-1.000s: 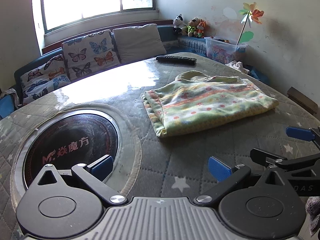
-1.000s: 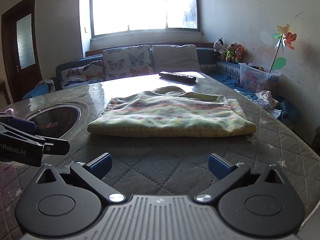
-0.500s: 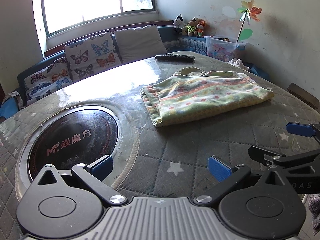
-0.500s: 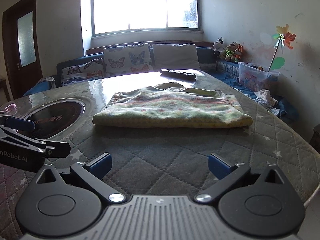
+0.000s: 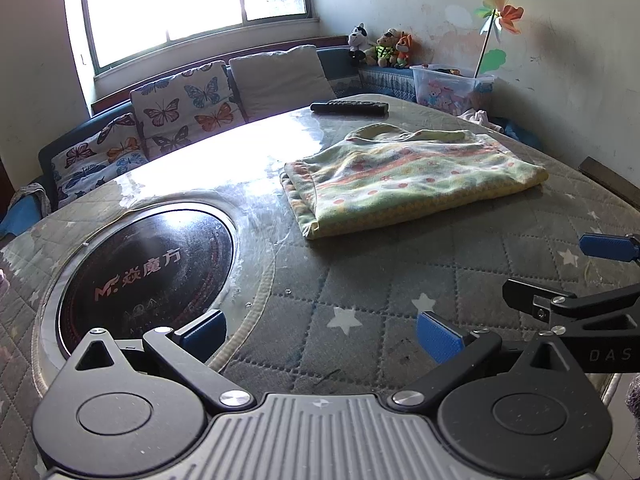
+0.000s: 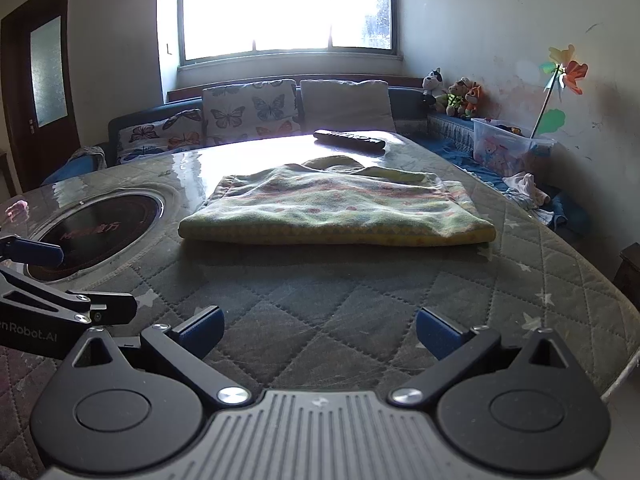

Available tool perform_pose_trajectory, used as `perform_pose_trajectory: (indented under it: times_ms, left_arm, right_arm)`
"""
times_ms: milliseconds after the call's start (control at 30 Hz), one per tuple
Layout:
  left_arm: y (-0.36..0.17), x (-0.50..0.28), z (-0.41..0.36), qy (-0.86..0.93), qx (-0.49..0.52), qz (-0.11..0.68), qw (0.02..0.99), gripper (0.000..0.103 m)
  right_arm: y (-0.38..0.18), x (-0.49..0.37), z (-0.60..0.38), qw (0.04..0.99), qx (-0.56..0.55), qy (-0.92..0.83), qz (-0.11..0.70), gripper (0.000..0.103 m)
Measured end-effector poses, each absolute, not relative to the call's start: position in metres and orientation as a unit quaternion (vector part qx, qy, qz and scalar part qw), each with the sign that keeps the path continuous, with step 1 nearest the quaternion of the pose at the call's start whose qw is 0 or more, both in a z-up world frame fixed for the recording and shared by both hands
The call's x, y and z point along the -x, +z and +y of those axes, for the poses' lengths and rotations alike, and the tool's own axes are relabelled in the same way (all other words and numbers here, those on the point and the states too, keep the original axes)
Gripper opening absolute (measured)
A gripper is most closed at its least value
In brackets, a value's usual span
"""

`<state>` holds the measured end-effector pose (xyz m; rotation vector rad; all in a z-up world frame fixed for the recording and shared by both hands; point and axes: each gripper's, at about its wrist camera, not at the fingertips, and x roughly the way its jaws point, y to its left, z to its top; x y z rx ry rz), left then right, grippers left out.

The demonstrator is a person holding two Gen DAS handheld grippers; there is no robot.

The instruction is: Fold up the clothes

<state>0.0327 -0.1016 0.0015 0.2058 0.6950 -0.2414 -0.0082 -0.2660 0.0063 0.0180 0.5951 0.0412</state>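
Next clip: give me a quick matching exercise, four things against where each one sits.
Things:
1. folded garment
2. remote control
3. round cooktop
4. pinwheel

Places:
A. set into the table top
B. far edge of the table
C. standing in the plastic box by the wall
D. middle of the table, ahead of both grippers

Pairs: 1-D, 2-B, 3-A, 4-C

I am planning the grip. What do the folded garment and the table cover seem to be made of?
Folded garment: probably soft fleece or terry, matt; its surface looks fuzzy and its folded edges thick and rounded.
Table cover: quilted fabric with stitched diamonds and stars, seemingly under a clear glossy sheet, since it reflects the window.
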Motion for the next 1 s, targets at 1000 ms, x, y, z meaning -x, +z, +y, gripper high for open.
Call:
perform_pose_trajectory:
  times_ms: [1000]
  left_arm:
    - [-0.006, -0.02, -0.097, -0.114, -0.1, 0.347, 0.926, 0.103]
  right_arm:
    - [0.007, 0.018, -0.261, 0.952, 0.003, 0.018, 0.306, 0.103]
